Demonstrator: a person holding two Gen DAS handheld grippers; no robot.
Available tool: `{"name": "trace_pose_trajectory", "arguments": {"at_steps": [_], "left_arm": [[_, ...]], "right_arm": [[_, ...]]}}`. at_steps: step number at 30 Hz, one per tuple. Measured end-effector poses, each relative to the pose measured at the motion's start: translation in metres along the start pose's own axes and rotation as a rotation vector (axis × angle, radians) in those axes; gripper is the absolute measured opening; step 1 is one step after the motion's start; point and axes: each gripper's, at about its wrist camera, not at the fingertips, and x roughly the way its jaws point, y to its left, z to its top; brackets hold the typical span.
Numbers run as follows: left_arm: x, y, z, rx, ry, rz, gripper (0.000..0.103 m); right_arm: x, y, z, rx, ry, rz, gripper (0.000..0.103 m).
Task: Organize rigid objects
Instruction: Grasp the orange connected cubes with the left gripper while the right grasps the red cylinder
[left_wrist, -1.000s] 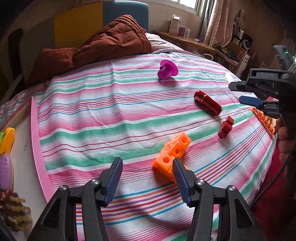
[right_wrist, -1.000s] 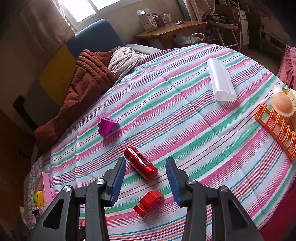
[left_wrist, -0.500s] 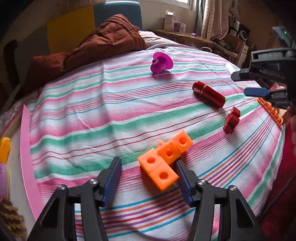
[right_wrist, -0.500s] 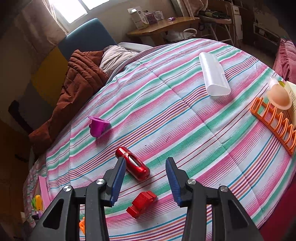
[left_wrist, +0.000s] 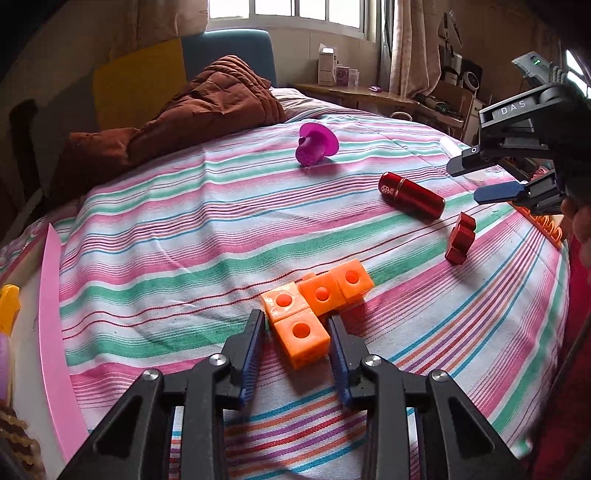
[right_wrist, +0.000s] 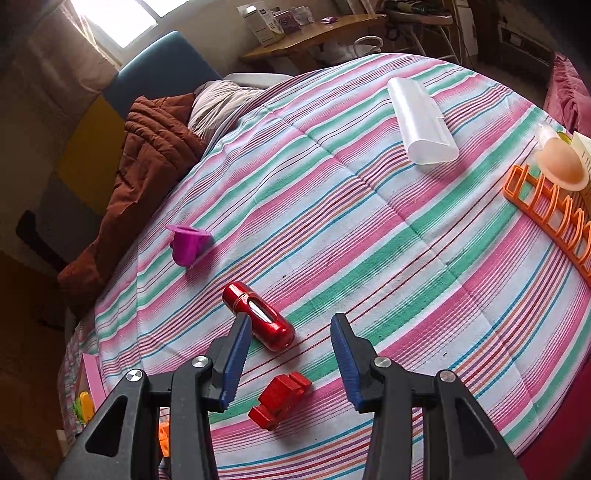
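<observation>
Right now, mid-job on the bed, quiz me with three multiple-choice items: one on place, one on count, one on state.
1. Where is the left gripper?
A. over the purple cup
B. astride the orange cube cluster
C. at the white case

2. How many cubes show in that cluster?
A. two
B. four
C. six

3. How does the red metal capsule lie?
A. on its side
B. upright
C. held aloft

Answers: 1 B, jaws closing with the nearest cube between them; 2 B, four dotted tops; 3 A, lengthwise on the striped bedspread.
</observation>
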Motion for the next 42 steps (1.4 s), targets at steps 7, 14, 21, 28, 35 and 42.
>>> {"name": "trace_pose_trajectory", "arguments": {"at_steps": [7, 14, 21, 28, 35, 42], "left_arm": [[0.000, 0.002, 0.000, -0.017, -0.003, -0.012, 0.034], [-0.001, 0.003, -0.001, -0.027, -0.005, -0.016, 0.034], [-0.001, 0.006, 0.000, -0.056, -0.005, -0.035, 0.034], [-0.003, 0.004, -0.001, -0.054, -0.001, -0.072, 0.048], [-0.009, 0.011, 0.000, -0.103, 0.018, -0.103, 0.051], [-0.012, 0.013, 0.007, -0.100, 0.074, -0.055, 0.051]], "right_arm": [[0.025, 0.044, 0.009, -0.267, 0.041, -0.086, 0.045], [0.069, 0.058, 0.004, -0.428, 0.124, -0.141, 0.025], [0.077, 0.078, -0.015, -0.596, 0.125, -0.137, 0.026], [0.078, 0.075, -0.016, -0.627, 0.118, -0.128, 0.028], [0.081, 0.082, -0.018, -0.665, 0.097, -0.143, 0.028], [0.079, 0.085, -0.020, -0.677, 0.099, -0.157, 0.028]]}}
